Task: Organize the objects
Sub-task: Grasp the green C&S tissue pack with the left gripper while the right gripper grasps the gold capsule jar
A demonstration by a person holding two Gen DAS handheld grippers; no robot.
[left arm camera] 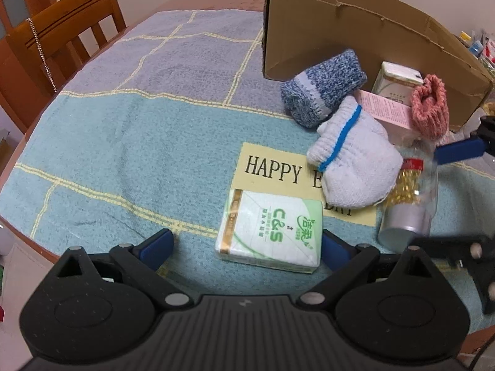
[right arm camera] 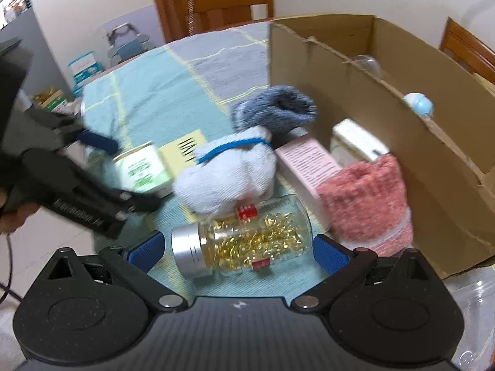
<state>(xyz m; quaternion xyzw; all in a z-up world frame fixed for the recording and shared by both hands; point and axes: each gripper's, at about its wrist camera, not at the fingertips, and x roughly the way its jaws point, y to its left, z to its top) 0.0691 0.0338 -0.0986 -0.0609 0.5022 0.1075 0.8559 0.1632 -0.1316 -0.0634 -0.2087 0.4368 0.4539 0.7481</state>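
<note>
Left gripper (left arm camera: pixel 247 244): jaws spread wide, blue pads on either side of a tissue pack (left arm camera: pixel 270 230) that lies flat on the towel-like table cover (left arm camera: pixel 123 142); the right pad is just beside the pack's edge, the left pad stands clear of it. Nothing is gripped. The pack's green print reads "C&S", with Chinese characters beside it.

Right gripper (right arm camera: pixel 238 249): jaws likewise spread wide, flanking a clear jar (right arm camera: pixel 244 236) of golden capsules that lies on its side, silver cap toward the left pad. Neither pad touches it. The jar carries small red labels; their text is not legible.

A yellow patch (left arm camera: pixel 272 170) on the cover reads "HAPPY", the remainder covered by a white sock bundle with blue stripe (left arm camera: pixel 349 157). A blue-grey knitted sock bundle (left arm camera: pixel 324 89) lies behind it, touching it. A pink box (left arm camera: pixel 386 108) with fine unreadable print lies beside a pink knitted sock bundle (left arm camera: pixel 430 108) and a white carton (left arm camera: pixel 397 80), all against the open cardboard box (left arm camera: pixel 355 31). A wooden chair (left arm camera: pixel 62 31) stands at the table's far edge.
</note>
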